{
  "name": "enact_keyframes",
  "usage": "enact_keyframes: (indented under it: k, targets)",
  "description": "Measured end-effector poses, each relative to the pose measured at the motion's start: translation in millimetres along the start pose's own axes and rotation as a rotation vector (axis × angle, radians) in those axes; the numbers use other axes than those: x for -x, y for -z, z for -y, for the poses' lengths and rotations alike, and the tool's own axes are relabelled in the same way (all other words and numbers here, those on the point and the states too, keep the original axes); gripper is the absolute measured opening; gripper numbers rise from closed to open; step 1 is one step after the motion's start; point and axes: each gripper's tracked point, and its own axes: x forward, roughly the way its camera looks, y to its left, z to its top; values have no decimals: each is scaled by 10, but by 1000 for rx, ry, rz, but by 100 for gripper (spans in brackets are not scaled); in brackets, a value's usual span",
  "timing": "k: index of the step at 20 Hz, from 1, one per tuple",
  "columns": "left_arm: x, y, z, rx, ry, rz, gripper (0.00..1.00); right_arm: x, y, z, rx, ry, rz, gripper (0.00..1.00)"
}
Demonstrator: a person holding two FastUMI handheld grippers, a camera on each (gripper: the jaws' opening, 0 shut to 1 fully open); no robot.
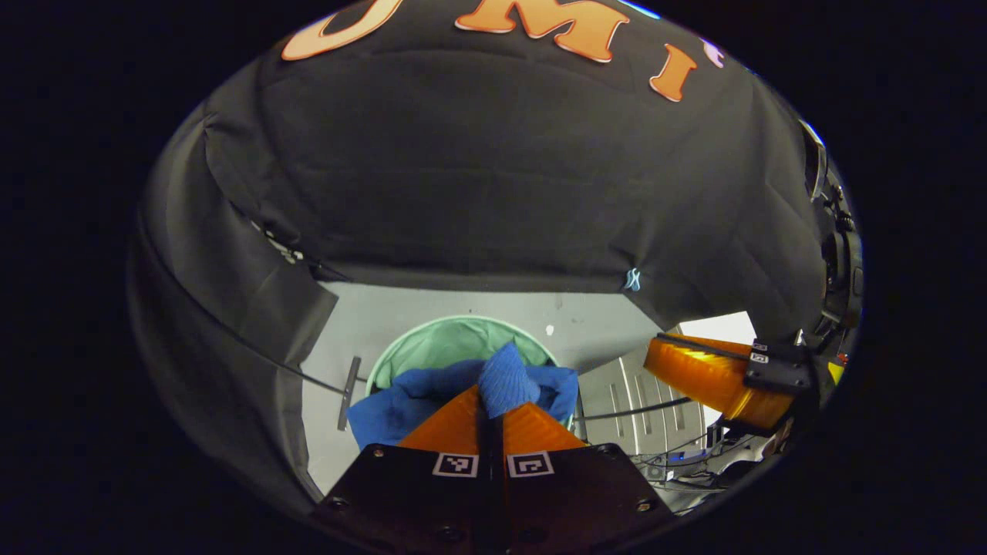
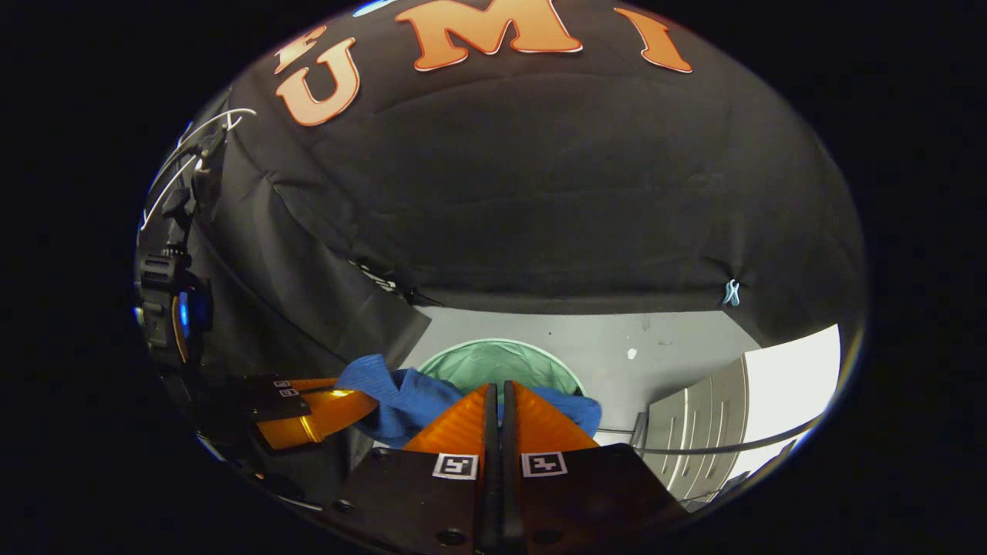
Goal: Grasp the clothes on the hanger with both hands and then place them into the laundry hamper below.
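- My left claw (image 1: pixel 493 405) has its two fingers pressed together on a fold of the blue garment (image 1: pixel 505 381), which bunches up just past the tips in the left gripper view.
- From that pinch the blue cloth spreads out to both sides and hangs over the near rim of the green hamper (image 1: pixel 455 343), which stands on the grey floor (image 1: pixel 586 324) below.
- In the right gripper view my right claw (image 2: pixel 500 401) has its fingers drawn almost together, a thin gap between them; the blue garment (image 2: pixel 401 397) lies right behind the tips, but I cannot tell whether any cloth is caught between them.
- There the garment stretches from my right claw across to the left claw (image 2: pixel 324 412), seen low on the left of that view.
- The green hamper (image 2: pixel 501 362) sits just beyond the cloth, its open mouth facing up.
- In the left gripper view I see the right claw (image 1: pixel 713 378) off to the right, apart from the hamper.
- A pale cabinet (image 2: pixel 702 432) stands to the right of the hamper on the floor.
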Motion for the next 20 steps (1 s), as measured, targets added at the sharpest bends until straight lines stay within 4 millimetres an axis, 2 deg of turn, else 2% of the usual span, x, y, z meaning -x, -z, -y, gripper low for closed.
enact_keyframes:
  k: [5,8,10,14,15,16,18,20]
  targets:
    - [-108,81,-35,12,-9,-53,0,-83,246,80,-2,5,-67,8]
    - [-165,207,-90,27,-36,-91,1,-133,432,106,-20,11,-122,8]
    - [-126,243,-93,33,-55,-126,1,-228,577,158,-39,19,-157,8]
    - [-122,412,-40,29,-39,-192,8,-166,695,211,-56,21,-183,8]
    - [-105,419,-38,25,-40,-194,4,-180,725,219,-60,22,-186,8]
    - [-124,436,-27,21,-40,-195,15,-190,741,224,-66,20,-186,8]
    - [-79,439,-9,11,-50,-192,22,-179,772,257,-75,26,-186,8]
    - [-40,433,-28,5,-68,-183,46,-106,792,296,-89,34,-185,8]
